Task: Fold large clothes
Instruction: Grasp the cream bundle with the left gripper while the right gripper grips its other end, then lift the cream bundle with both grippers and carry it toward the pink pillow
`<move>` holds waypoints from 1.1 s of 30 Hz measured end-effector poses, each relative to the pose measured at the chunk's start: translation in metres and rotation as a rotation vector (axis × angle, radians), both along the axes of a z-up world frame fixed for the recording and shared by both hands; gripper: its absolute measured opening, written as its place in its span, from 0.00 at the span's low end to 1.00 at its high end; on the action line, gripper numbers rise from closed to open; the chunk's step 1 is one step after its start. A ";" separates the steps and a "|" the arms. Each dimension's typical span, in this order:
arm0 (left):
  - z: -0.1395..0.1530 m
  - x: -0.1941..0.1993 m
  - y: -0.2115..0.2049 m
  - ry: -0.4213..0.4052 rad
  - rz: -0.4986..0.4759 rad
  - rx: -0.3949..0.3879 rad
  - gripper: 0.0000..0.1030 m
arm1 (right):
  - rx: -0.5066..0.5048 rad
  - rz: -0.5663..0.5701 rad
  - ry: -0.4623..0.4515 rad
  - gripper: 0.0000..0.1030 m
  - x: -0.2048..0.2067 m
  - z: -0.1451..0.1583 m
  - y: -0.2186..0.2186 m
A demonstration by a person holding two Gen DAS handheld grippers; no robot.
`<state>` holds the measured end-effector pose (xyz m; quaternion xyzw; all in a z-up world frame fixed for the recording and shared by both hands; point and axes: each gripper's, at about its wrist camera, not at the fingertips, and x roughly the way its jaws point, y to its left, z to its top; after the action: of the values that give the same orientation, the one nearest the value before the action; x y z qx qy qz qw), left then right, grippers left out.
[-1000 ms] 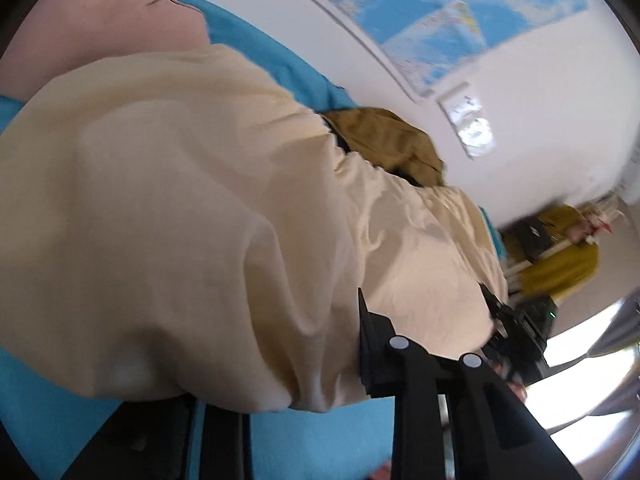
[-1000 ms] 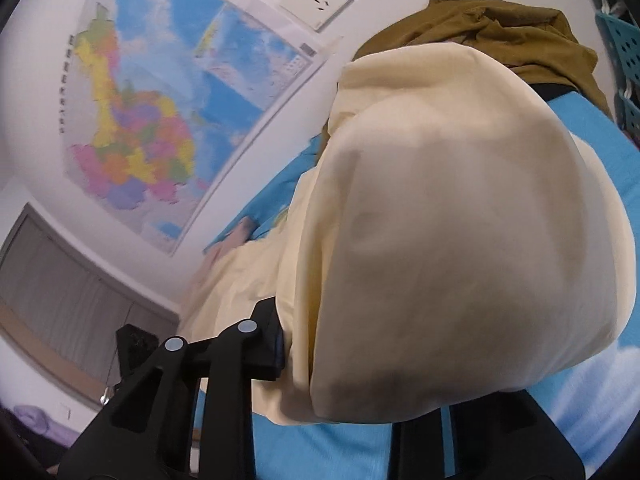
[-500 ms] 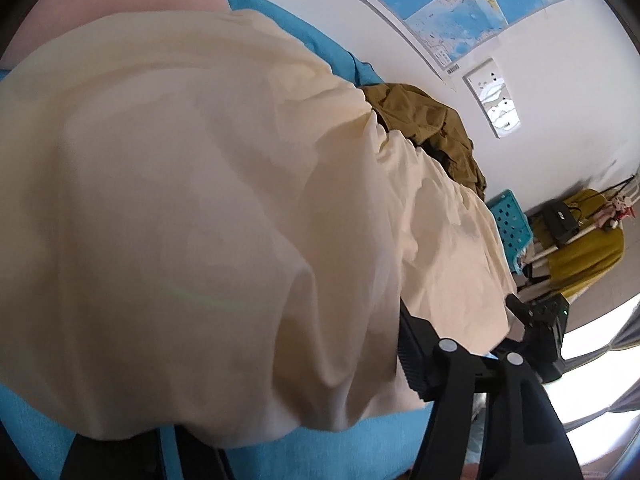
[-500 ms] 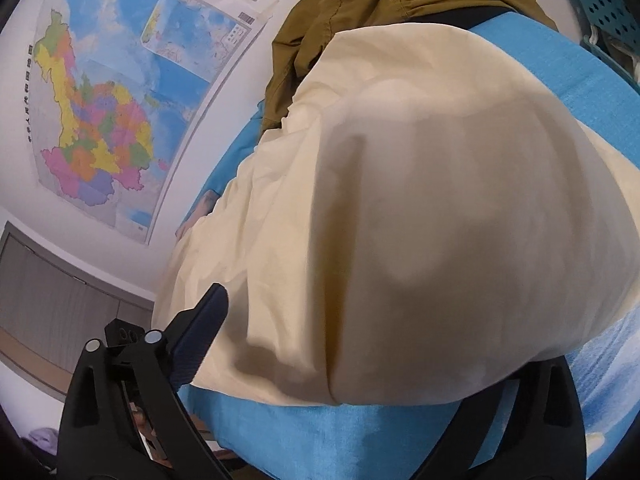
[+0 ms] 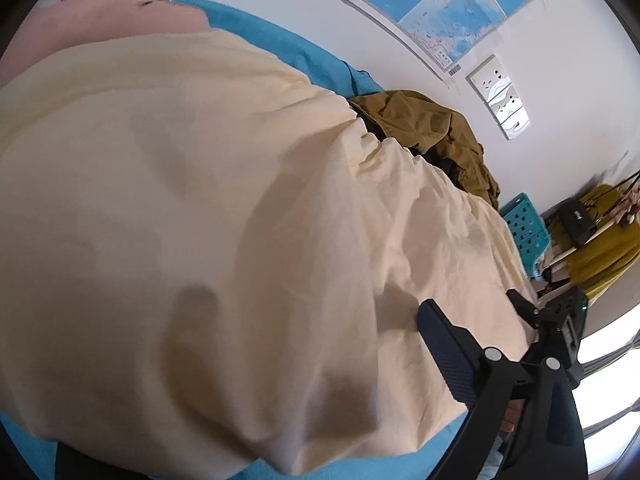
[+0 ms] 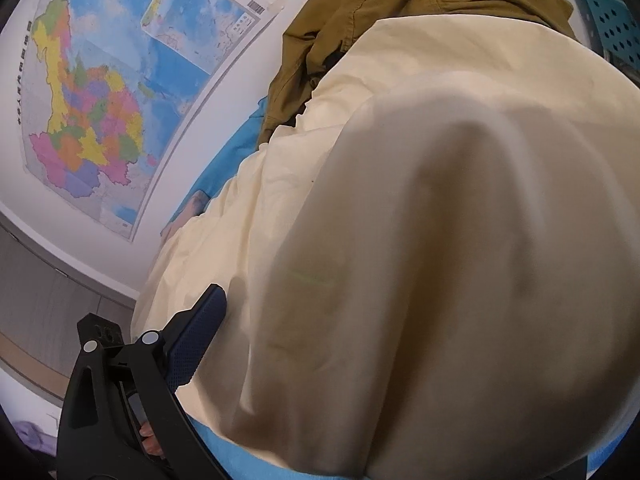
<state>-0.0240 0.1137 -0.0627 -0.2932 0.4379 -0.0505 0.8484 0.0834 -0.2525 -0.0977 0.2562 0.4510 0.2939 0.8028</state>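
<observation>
In the left wrist view a pink cloth (image 5: 100, 20) lies at the far left on the blue bed sheet (image 5: 280, 48). Beside it, filling most of the frame, the cream garment (image 5: 200, 220) is spread over the bed in a broad mound, its near edge drooping toward the camera. The left gripper (image 5: 248, 412) has just been opening its jaws, and they now stand wide; one padded finger (image 5: 444, 356) shows clear of the cloth, while the other is hidden beneath the fabric's edge, so the garment lies loosely between them, apparently unpinched. Past the cream cloth's far edge sits an olive garment (image 5: 432, 128), crumpled against the white wall, with a map (image 5: 452, 8) and sockets (image 5: 500, 96) above it. A teal perforated basket (image 5: 524, 224) stands further right.

In the right wrist view the map (image 6: 120, 80) covers the wall at left. The right gripper (image 6: 360, 400) holds its jaws wide too; its left finger (image 6: 192, 344) rests just beside the cream garment (image 6: 440, 240), the other finger out of sight. The olive garment (image 6: 400, 8) touches the cream one's far edge.
</observation>
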 end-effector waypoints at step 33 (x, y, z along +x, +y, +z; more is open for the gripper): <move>-0.006 0.011 0.010 0.019 -0.036 -0.085 0.41 | 0.041 0.087 0.002 0.35 0.008 -0.001 0.004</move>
<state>-0.0129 0.1242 -0.0684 -0.3215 0.4484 -0.0814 0.8300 0.0916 -0.2481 -0.0989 0.2529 0.4567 0.3374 0.7834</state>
